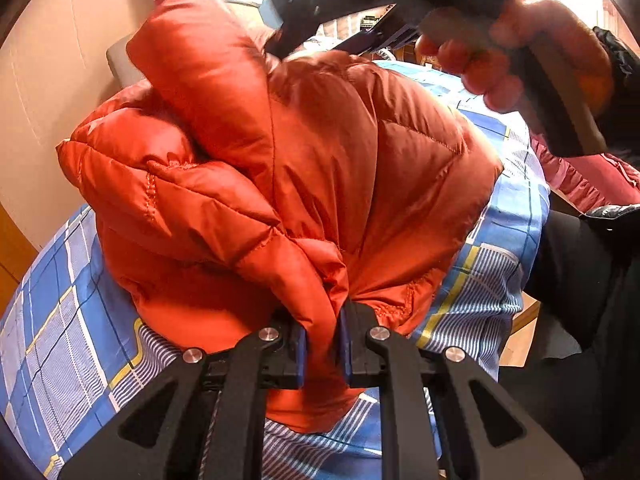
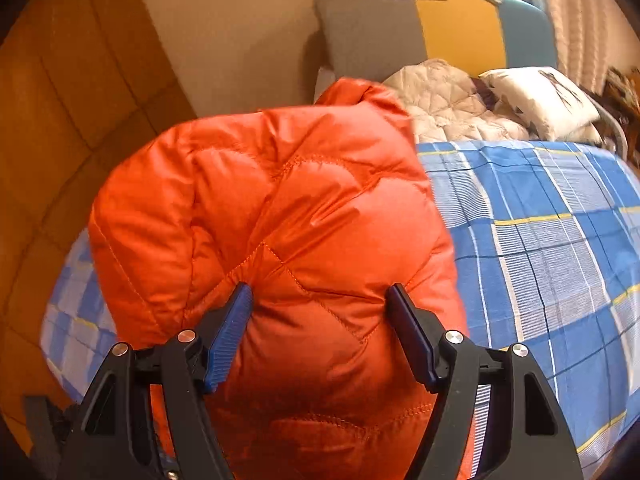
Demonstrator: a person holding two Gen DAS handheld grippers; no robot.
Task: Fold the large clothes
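Jacket (image 1: pixel 288 168), puffy and orange, sat bunched on the blue checked bed (image 2: pixel 540 220); the left gripper (image 1: pixel 324 344) pinched a fold tight; the right gripper (image 2: pixel 320 312) stood wide, maybe just touching it; best to lift slowly, then press flat.

Puffy orange quilted jacket (image 2: pixel 280 220) bunched on a bed with a blue plaid sheet (image 2: pixel 540 232), right gripper (image 2: pixel 320 332) with blue-padded fingers (image 2: pixel 230 336) spread apart against the fabric, cream quilt (image 2: pixel 444 108) and white pillow (image 2: pixel 540 100) behind.
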